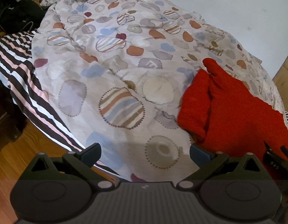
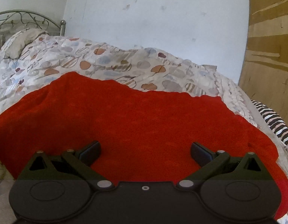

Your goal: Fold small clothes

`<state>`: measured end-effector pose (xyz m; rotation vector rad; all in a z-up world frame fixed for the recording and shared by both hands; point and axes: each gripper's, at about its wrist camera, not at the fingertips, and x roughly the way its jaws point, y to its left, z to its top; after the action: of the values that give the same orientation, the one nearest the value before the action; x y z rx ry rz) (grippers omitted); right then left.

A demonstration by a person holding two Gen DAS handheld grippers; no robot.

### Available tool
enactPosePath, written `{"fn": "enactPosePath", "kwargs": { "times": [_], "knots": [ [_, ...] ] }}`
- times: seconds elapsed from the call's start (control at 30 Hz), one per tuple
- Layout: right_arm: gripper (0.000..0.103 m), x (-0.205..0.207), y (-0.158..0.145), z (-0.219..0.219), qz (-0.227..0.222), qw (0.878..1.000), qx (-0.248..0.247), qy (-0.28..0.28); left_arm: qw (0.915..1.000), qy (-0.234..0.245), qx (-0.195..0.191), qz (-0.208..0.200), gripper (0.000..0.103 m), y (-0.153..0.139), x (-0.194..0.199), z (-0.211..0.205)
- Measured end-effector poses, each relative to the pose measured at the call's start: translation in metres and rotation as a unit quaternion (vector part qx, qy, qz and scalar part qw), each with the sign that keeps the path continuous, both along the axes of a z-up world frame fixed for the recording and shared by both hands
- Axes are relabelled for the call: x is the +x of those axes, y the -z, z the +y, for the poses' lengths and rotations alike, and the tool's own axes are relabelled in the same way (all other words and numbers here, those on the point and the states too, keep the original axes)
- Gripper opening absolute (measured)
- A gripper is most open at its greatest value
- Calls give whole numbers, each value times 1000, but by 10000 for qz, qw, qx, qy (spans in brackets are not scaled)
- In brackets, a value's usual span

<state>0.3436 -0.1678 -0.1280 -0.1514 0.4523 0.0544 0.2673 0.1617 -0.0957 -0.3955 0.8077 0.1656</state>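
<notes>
A red fleece garment [image 1: 230,108] lies on the patterned quilt [image 1: 116,71] at the right of the left wrist view, with a fold running down it. My left gripper [image 1: 145,155] is open and empty, hovering over the quilt just left of the garment's near edge. In the right wrist view the red garment [image 2: 134,119] fills the middle, spread flat on the quilt [image 2: 106,63]. My right gripper [image 2: 145,153] is open and empty, directly over the garment's near part. The right gripper's body [image 1: 274,160] shows at the left view's right edge.
A brown, pink and white striped sheet [image 1: 26,78] hangs over the bed's left side above a wooden floor [image 1: 32,160]. Dark items [image 1: 18,13] sit at the far left. A pillow [image 2: 22,41] and metal headboard [image 2: 28,18] stand at the bed's head. Cardboard [image 2: 271,37] leans at the right.
</notes>
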Motion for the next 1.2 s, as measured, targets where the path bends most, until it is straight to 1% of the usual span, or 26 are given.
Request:
{"fn": "enactPosePath", "kwargs": {
  "times": [0.1,0.17,0.27,0.4,0.47,0.53,0.63,0.7,0.83,0.93,1.03,1.07,1.13,1.2],
  "knots": [
    [102,-2,0,0,-69,10000,22,38,9999,68,-45,-74,103,-1,4,-3],
    [102,-4,1,0,-111,9999,21,67,9994,182,-164,-259,103,-5,9,-4],
    [102,-6,2,2,-165,9998,13,107,9960,593,-288,-597,103,-16,25,-7],
    [102,-7,3,2,-200,9997,15,123,9861,1149,-319,-1155,103,-27,54,-14],
    [102,-7,3,2,-208,9997,16,126,9796,1474,-363,-1317,103,-25,75,-16],
    [102,-7,3,2,-217,9997,19,126,9742,1736,-307,-1405,103,-19,96,-20],
    [102,-8,3,2,-226,9997,23,126,9698,2005,-62,-1386,103,-5,118,-24],
    [102,-9,3,2,-230,9997,24,128,9692,2112,-50,-1266,103,2,128,-24],
    [102,-9,3,2,-251,9996,33,128,9642,2414,-534,-957,103,15,141,-20],
    [102,-10,3,2,-267,9996,36,130,9607,2532,-802,-812,103,23,140,-19],
    [102,-10,3,1,-266,9996,36,130,9642,2389,-953,-641,102,31,140,-15],
    [102,-10,3,1,-266,9996,36,129,9645,2337,-1069,-608,102,33,140,-13],
    [102,-10,3,2,-270,9995,32,133,9652,2194,-1283,-620,99,36,139,-8],
    [102,-10,3,1,-270,9995,36,135,9675,2016,-1414,-573,93,38,141,-2]
  ]
}}
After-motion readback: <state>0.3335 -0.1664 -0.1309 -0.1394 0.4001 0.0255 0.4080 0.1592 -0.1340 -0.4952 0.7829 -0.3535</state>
